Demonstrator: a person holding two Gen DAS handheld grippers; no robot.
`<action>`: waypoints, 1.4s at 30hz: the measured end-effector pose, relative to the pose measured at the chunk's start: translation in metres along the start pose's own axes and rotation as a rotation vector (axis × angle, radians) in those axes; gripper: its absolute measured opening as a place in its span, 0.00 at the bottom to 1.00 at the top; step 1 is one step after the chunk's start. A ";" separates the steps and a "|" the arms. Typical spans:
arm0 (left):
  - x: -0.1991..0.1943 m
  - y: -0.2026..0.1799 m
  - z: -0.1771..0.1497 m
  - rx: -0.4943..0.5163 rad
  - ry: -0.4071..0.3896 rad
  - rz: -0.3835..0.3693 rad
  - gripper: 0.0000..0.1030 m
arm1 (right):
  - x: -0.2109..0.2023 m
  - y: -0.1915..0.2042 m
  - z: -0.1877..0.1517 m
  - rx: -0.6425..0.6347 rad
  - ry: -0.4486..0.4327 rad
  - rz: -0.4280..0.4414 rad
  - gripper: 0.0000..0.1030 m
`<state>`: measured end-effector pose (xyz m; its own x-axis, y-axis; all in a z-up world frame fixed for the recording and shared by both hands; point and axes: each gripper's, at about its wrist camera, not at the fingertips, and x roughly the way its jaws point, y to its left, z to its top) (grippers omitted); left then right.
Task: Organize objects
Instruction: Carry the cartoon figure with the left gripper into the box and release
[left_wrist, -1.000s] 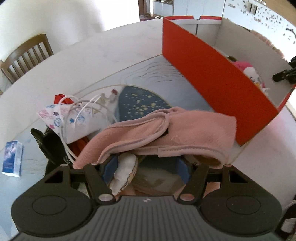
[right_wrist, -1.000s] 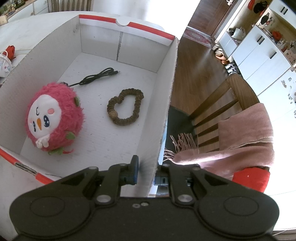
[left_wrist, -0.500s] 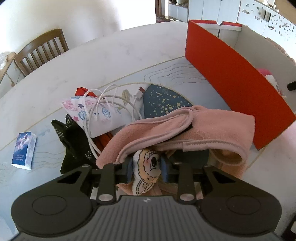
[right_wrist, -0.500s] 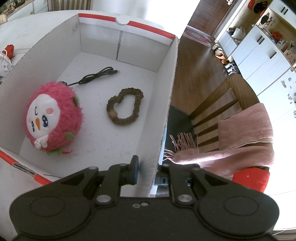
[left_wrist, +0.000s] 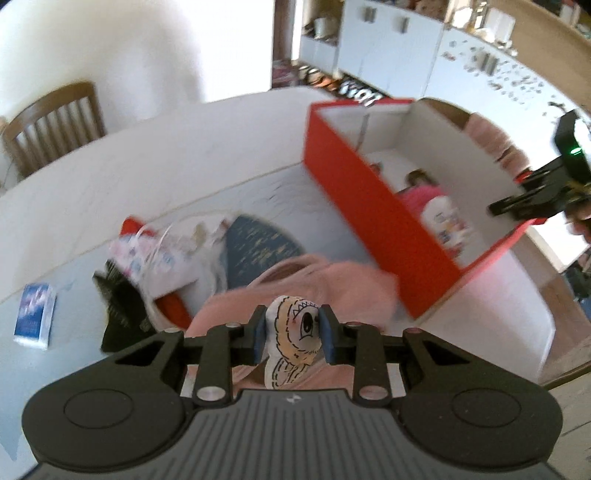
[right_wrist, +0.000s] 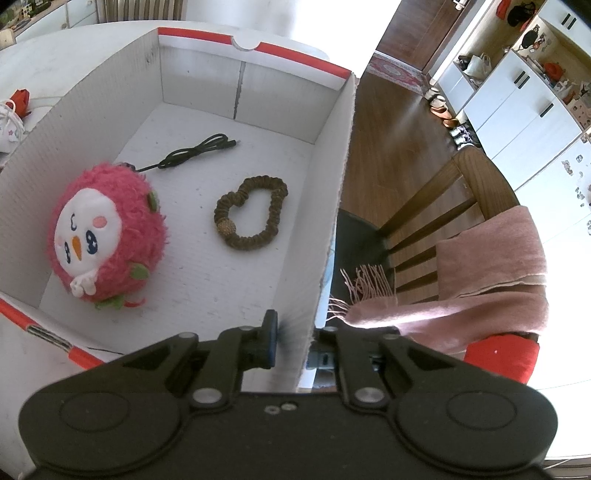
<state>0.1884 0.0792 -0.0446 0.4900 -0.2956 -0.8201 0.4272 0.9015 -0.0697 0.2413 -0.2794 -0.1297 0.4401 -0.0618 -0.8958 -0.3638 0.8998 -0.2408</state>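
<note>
No legible text or labels

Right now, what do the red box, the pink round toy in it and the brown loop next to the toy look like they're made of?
Red box: looks like corrugated cardboard, matte white inside, ribbed lining and raw cut edge. Pink round toy: shaggy plush, with fuzzy fibres and a smooth white fabric face. Brown loop: probably gathered fabric over elastic, ruched, with a beaded ball.
</note>
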 end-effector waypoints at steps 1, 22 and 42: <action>-0.003 -0.004 0.005 0.006 -0.009 -0.012 0.27 | 0.000 0.000 0.000 0.001 0.000 0.001 0.10; 0.048 -0.113 0.118 0.223 -0.045 -0.186 0.27 | -0.004 0.000 0.001 -0.004 -0.007 0.031 0.08; 0.183 -0.158 0.165 0.278 0.128 -0.175 0.27 | -0.002 -0.002 0.002 0.004 -0.005 0.053 0.08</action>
<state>0.3360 -0.1692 -0.0900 0.2996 -0.3801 -0.8751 0.6955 0.7149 -0.0724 0.2429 -0.2807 -0.1270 0.4242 -0.0123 -0.9055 -0.3837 0.9033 -0.1920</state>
